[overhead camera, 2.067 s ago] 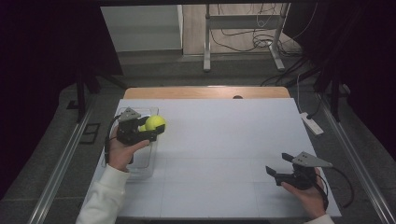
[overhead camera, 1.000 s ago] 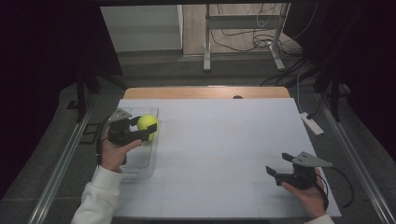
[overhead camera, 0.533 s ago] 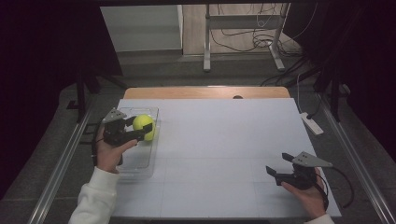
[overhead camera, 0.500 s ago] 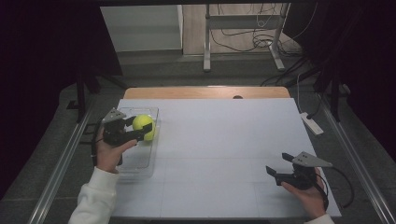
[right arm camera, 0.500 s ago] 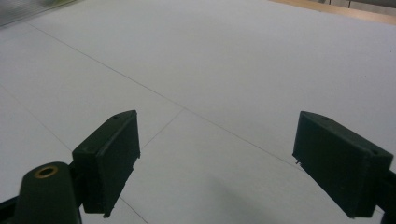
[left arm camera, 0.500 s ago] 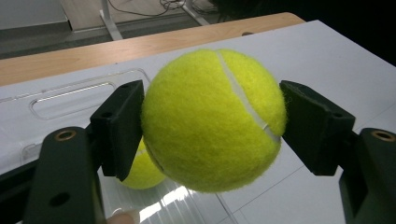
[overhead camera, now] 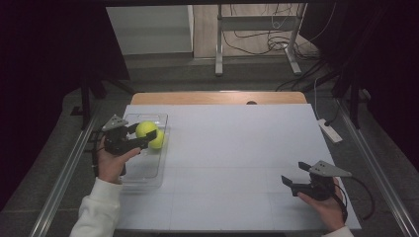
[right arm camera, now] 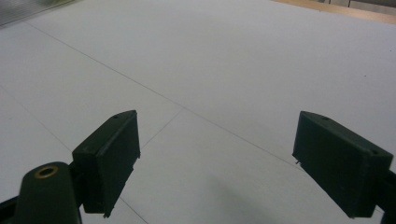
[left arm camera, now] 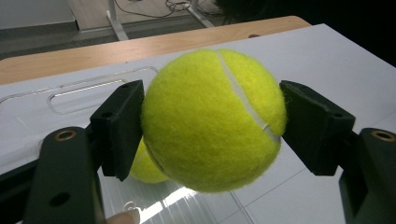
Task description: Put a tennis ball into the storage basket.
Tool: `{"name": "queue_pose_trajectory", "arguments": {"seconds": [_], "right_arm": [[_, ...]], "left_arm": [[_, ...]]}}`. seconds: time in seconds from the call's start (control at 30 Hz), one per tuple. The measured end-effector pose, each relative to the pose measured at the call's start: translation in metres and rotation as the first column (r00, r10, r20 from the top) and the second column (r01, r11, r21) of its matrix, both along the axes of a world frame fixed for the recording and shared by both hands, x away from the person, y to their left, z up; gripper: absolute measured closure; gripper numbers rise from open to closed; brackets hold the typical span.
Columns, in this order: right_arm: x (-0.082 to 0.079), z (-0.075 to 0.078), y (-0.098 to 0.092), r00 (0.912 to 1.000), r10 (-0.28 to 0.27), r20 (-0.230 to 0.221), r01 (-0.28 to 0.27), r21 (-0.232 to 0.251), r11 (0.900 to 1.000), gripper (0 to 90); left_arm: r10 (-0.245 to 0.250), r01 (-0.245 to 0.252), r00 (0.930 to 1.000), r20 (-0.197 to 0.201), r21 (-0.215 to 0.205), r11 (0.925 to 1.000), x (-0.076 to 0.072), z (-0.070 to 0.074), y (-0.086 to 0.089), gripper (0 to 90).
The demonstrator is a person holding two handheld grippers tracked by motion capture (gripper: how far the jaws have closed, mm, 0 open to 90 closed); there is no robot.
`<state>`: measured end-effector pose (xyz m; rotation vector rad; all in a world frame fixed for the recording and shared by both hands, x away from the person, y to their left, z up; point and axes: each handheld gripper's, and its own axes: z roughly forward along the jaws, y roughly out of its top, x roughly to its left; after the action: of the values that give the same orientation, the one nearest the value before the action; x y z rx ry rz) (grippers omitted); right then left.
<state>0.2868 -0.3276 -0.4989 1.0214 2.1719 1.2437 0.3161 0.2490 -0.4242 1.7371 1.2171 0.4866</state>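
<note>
At the left of the high view, my left gripper [overhead camera: 146,137] clenches a ball [overhead camera: 145,129] between its jaws, above a clear tray [overhead camera: 148,173] that lies along the table's [overhead camera: 237,148] left edge. That ball is bright yellow-green and fuzzy, with a pale curved seam running down its face in the left gripper view [left arm camera: 212,121], where both black pads press its sides. A second ball [overhead camera: 157,140] of the same colour lies in the tray, just beside and below the held one; in the left gripper view it peeks out at lower left [left arm camera: 147,164].

My left hand [overhead camera: 111,160] wraps the gripper's handle, with a white sleeve [overhead camera: 96,210] coming in from the bottom edge and the jaws pointing toward the right of the frame.

At lower right, my right hand [overhead camera: 326,202] holds the right gripper [overhead camera: 291,183] low over the bare white surface, jaws released and wide apart with nothing between them, as the right gripper view [right arm camera: 215,158] confirms.

Compared with two seconds ago, the left gripper and its ball have drifted leftward, more fully over the tray. The right gripper has stayed put.
</note>
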Motion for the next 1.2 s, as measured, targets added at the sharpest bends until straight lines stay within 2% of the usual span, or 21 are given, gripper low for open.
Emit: {"name": "queue_pose_trajectory", "arguments": {"seconds": [0.47, 0.57, 1.2], "right_arm": [[0.0, 0.0, 0.0, 1.0, -0.004, 0.001, 0.004, 0.001, 1.0, 15.3], [0.0, 0.0, 0.0, 1.0, -0.005, 0.002, 0.005, 0.001, 1.0, 15.3], [0.0, 0.0, 0.0, 1.0, -0.004, 0.002, 0.004, -0.002, 1.0, 15.3]], "left_arm": [[0.033, -0.033, 0.9994, -0.005, -0.005, 0.9994, -0.001, -0.002, 0.012, 27.1], [0.044, -0.044, 0.999, -0.007, 0.009, 0.999, -0.002, -0.004, 0.013, 27.1], [0.091, -0.09, 0.9951, -0.039, 0.025, 0.9957, 0.002, -0.012, 0.025, 27.1]]}}
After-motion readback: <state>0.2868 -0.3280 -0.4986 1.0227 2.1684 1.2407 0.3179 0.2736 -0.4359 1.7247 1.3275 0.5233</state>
